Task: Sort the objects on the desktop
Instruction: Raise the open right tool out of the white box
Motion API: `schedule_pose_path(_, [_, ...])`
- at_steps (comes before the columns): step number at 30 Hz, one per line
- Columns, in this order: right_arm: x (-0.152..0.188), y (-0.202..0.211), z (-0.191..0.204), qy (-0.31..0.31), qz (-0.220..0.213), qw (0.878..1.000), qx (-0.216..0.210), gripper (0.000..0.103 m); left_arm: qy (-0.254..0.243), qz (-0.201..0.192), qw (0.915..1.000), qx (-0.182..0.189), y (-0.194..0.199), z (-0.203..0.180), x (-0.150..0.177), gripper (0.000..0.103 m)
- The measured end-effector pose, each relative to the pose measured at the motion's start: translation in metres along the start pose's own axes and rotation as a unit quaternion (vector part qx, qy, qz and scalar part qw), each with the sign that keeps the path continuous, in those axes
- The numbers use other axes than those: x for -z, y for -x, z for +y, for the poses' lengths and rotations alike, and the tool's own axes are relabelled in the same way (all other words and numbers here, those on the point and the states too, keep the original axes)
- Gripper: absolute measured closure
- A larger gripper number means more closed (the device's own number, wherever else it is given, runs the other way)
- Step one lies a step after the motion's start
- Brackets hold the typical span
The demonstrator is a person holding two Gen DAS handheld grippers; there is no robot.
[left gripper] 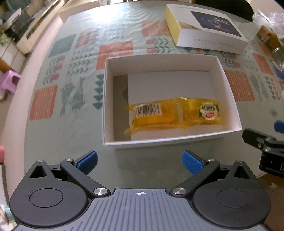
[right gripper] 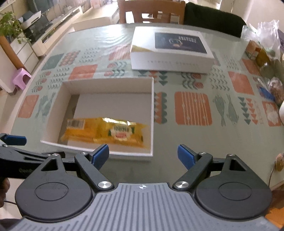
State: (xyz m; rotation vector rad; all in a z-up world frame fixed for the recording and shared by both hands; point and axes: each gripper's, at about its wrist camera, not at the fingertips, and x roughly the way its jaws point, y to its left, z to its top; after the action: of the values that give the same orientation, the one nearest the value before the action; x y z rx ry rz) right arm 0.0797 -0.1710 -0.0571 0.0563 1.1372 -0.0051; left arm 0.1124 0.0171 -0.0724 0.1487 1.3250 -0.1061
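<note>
An open white box (left gripper: 109,99) stands on the patterned tablecloth. A yellow packet with a barcode (left gripper: 174,112) lies flat inside it near the front wall. The box (right gripper: 151,113) and the packet (right gripper: 106,131) also show in the right wrist view. My left gripper (left gripper: 140,162) is open and empty, just in front of the box's near wall. My right gripper (right gripper: 143,156) is open and empty, in front of the box's near right corner. The right gripper shows at the left view's right edge (left gripper: 262,140).
A closed white box with a dark picture on its lid (right gripper: 170,51) lies behind the open box. Bags and small packets (right gripper: 266,58) crowd the table's right edge. A wooden chair (right gripper: 150,10) stands behind the table. A purple stool (right gripper: 22,78) is on the floor at left.
</note>
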Motion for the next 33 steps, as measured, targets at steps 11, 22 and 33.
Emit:
schedule_pose_path(11, [0.025,-0.006,-0.004,0.005,0.04,0.999,-0.008,0.0,0.002,0.004,0.9999,0.012,0.002,-0.008,0.003,0.0])
schedule_pose_path(22, [-0.001,-0.016,-0.006,-0.015,0.042,0.999,0.016,0.0,-0.034,-0.017,0.9992,0.014,0.003,-0.015,-0.031,0.0])
schedule_pose_path(33, [-0.049,-0.027,-0.009,-0.026,0.027,0.998,0.054,0.0,-0.033,-0.049,0.9976,0.035,0.002,-0.014,-0.084,0.0])
